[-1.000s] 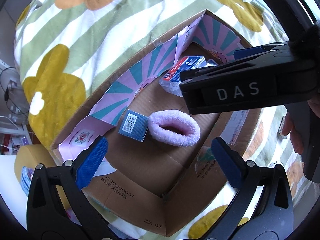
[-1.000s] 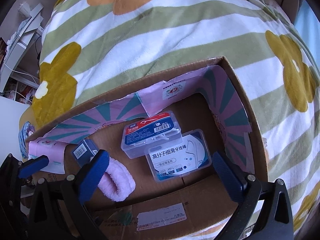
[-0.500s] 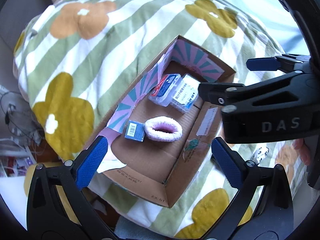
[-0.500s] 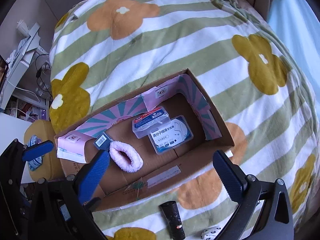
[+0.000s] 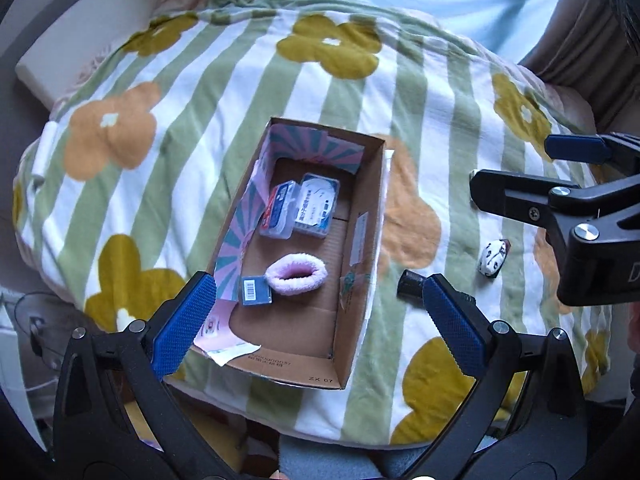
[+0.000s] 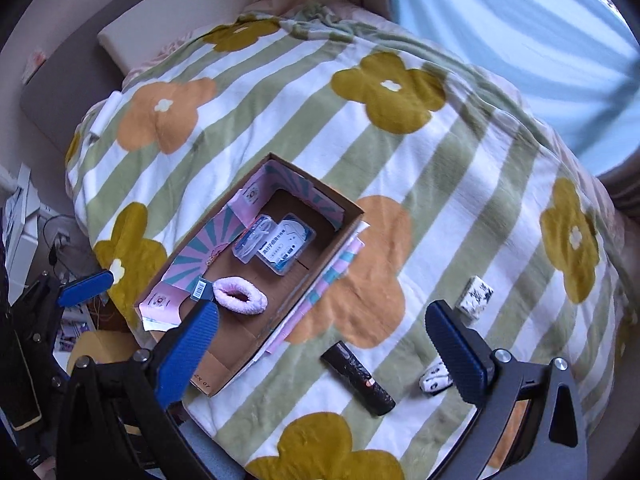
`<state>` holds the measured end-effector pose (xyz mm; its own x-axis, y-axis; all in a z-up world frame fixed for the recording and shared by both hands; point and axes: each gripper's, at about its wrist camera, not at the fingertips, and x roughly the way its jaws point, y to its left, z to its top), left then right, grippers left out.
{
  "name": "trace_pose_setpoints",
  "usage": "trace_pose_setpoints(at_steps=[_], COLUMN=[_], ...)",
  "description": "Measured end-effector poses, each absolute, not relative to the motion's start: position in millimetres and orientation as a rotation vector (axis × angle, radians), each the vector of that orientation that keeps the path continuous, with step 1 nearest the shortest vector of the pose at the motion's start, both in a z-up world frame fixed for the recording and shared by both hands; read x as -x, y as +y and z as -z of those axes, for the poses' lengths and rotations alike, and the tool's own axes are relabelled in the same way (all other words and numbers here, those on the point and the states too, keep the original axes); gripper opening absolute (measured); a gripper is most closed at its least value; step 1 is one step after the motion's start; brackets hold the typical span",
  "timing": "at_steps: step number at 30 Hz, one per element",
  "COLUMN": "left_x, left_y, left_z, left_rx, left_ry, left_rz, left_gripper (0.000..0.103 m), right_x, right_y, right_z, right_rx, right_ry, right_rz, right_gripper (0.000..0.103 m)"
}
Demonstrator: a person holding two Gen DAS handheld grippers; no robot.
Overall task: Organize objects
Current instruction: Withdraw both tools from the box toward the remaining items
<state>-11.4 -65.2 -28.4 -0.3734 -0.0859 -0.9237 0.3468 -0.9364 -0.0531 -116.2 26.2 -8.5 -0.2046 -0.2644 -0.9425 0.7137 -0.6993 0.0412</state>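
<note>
An open cardboard box (image 5: 362, 240) (image 6: 320, 256) lies on a flowered blanket. In it are two clear plastic cases (image 5: 306, 208) (image 6: 276, 244), a pink fluffy band (image 5: 296, 274) (image 6: 240, 300) and a small blue carton (image 5: 254, 300). Right of the box on the blanket lie a black tube (image 6: 358, 372) (image 5: 410, 289) and two small black-and-white items (image 6: 475, 294) (image 6: 434, 378); one shows in the left wrist view (image 5: 493, 263). My left gripper (image 5: 316, 328) is open and empty, high above the box's near end. My right gripper (image 6: 324, 352) is open and empty, above the black tube.
The blanket (image 6: 400, 140) covers a bed with a pillow (image 6: 168, 32) at the far end. Shelves, cables and clutter (image 6: 32, 240) stand off the bed's left side. A curtained window (image 6: 520, 20) is at the far right.
Both grippers have lifted well up and back from the box, so the whole box and the loose items on the blanket have come into view. Both stayed open.
</note>
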Motion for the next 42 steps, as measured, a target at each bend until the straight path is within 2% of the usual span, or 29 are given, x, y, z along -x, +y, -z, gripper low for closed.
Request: trace_pose_setpoints(at_steps=[12, 25, 38, 42], left_x=[32.8, 35.3, 34.8, 40.1], left_y=[-17.5, 38.3, 72.1, 85.2], left_z=[-0.7, 5.2, 17.7, 24.7], left_rx=[-1.566, -1.610, -1.689, -1.734], left_ry=[0.171, -0.017, -0.034, -0.041], left_rz=[2.640, 2.772, 2.791, 2.819], left_gripper=[0.103, 0.103, 0.103, 0.103], right_x=[96.8, 58.7, 42.4, 44.5], right_y=[146.9, 230.0, 262.2, 266.8], right_z=[-14.9, -10.1, -12.3, -13.5], right_rx=[-1.559, -1.632, -1.587, -1.529], right_ry=[0.251, -0.026, -0.043, 0.022], right_rz=[2.345, 2.573, 2.598, 2.558], right_gripper=[0.103, 0.103, 0.103, 0.103])
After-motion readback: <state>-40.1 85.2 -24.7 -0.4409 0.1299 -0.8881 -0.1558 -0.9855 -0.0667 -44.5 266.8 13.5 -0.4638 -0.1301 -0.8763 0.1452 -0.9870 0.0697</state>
